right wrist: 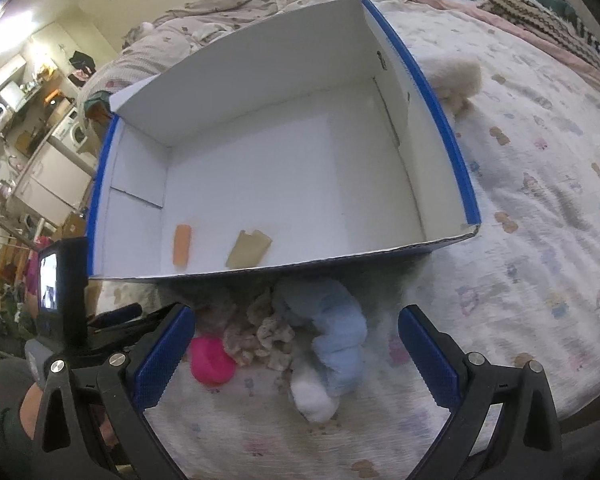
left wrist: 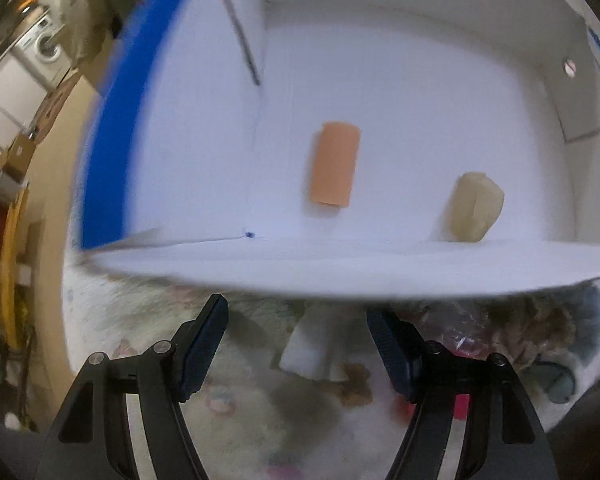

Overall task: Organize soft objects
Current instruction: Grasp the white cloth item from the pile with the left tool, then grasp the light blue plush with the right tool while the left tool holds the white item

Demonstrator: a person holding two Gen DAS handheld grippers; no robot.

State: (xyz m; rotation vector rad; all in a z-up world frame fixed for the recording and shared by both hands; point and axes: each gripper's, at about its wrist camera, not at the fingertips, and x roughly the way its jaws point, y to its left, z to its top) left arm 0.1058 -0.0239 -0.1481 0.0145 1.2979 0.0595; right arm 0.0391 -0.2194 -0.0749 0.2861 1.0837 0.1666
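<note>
- Bedding with a faint printed pattern [left wrist: 236, 408] fills the lower part of the left wrist view, and behind it stands a white cardboard box with blue outer walls [left wrist: 112, 128]. On its floor we see an orange foam roll [left wrist: 334, 164] and, well apart from it, a beige sponge piece [left wrist: 474, 208]. Our left gripper [left wrist: 296, 344] is spread wide and empty, and a white soft item [left wrist: 320, 348] lies on the bedding between its fingers.
- From the right wrist view, the box [right wrist: 448, 136] is mostly bare. Just outside its near wall lie a light blue plush [right wrist: 336, 336], a white fluffy piece [right wrist: 314, 396], a tan crumpled clump [right wrist: 260, 336] and a pink round object [right wrist: 212, 362]. Our right gripper [right wrist: 296, 356] is wide open, holding nothing.
- We judge these pieces light and squashy; the plush looks best pinched across its thick middle, deep enough that the pile does not slip.
</note>
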